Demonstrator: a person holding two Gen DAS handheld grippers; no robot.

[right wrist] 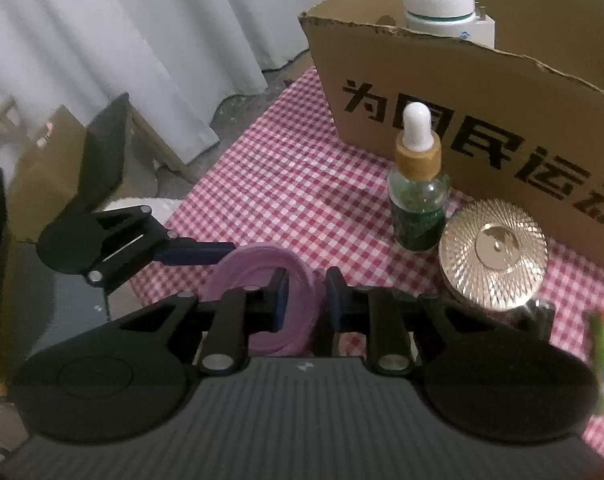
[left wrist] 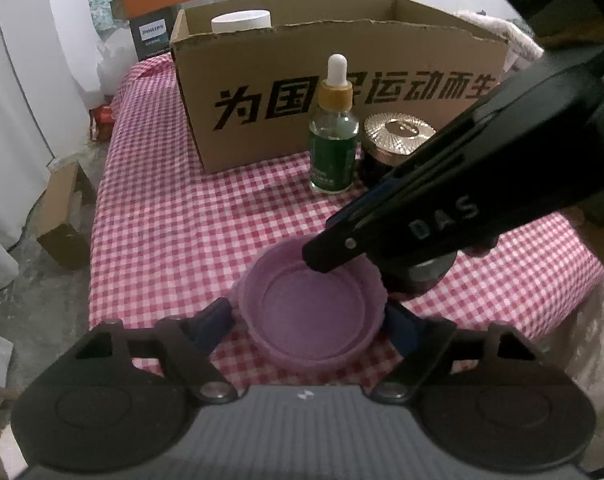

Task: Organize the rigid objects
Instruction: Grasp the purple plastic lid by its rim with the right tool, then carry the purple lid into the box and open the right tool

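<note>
A pink-and-white checked cloth [left wrist: 181, 216] covers the table, and the cardboard box [left wrist: 285, 92] with black printed characters stands at its far side as the landmark. In front of the box, near its right half, a dropper bottle [left wrist: 334, 136] with a white bulb stands upright, and just beside it sits a dark jar with a ribbed gold lid [right wrist: 494, 256]. Inside the box a white-capped container [right wrist: 438, 0] shows above the wall. Well forward of the box lies the purple lid [left wrist: 310, 312], hollow side up. The left gripper [left wrist: 310, 328] straddles it – fingers wide, one blue pad at each side of the rim, though contact is hard to judge. The right gripper [right wrist: 308, 300] has its jaws drawn narrow on the lid's wall – the rim runs between the pads.
</note>
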